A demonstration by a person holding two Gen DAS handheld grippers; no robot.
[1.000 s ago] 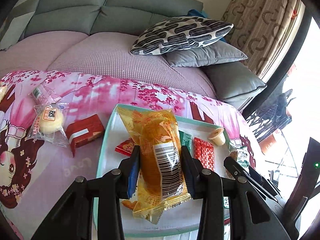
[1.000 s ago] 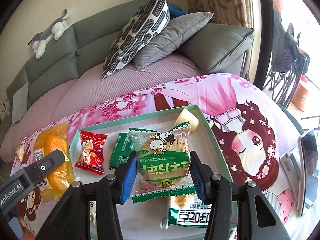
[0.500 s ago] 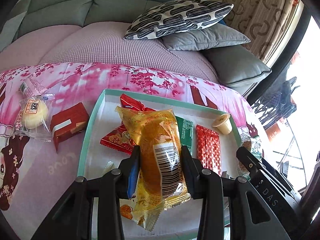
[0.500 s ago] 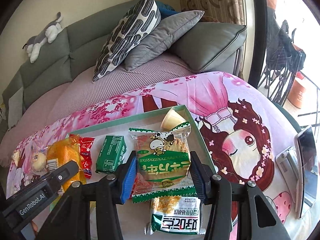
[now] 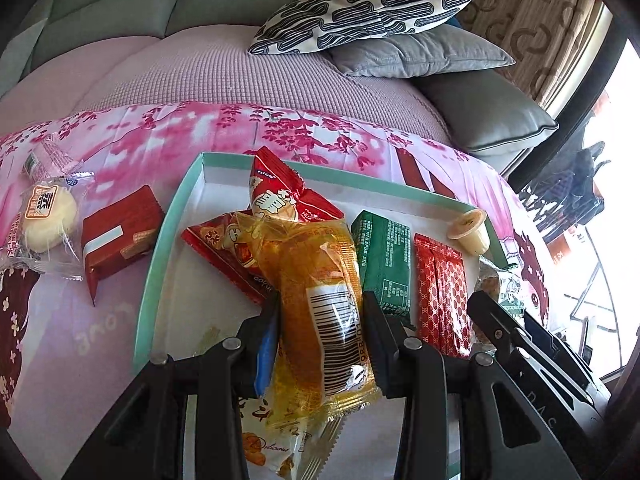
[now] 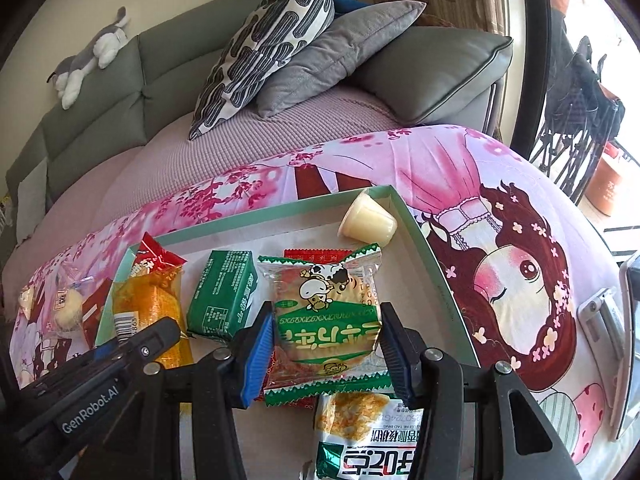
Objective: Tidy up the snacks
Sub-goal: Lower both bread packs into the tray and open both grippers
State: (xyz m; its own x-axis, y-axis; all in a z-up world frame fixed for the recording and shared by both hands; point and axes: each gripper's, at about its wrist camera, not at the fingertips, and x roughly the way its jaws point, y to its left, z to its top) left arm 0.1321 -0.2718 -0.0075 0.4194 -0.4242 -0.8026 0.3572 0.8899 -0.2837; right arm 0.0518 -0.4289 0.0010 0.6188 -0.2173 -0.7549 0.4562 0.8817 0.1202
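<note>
My left gripper (image 5: 320, 312) is shut on a yellow bread packet (image 5: 320, 292) and holds it over the teal-rimmed tray (image 5: 168, 220). My right gripper (image 6: 326, 332) is shut on a green-and-clear cow cracker packet (image 6: 326, 312) over the same tray (image 6: 436, 276). In the tray lie red snack bags (image 5: 276, 200), a green packet (image 5: 386, 264), a red patterned packet (image 5: 442, 292) and a jelly cup (image 5: 470, 232). The yellow bread packet also shows in the right wrist view (image 6: 146, 304), as do the green packet (image 6: 224, 296) and the jelly cup (image 6: 368, 220).
Left of the tray on the pink cloth lie a red box (image 5: 120, 236) and a clear-wrapped round cake (image 5: 48, 220). A white-green packet (image 6: 368, 436) lies at the tray's near edge. A phone (image 6: 630, 344) lies at the right. Sofa cushions (image 5: 368, 12) stand behind.
Both grippers have moved forward over the tray with their packets still held. The red snack bags and green packet now lie closer to the left gripper.
</note>
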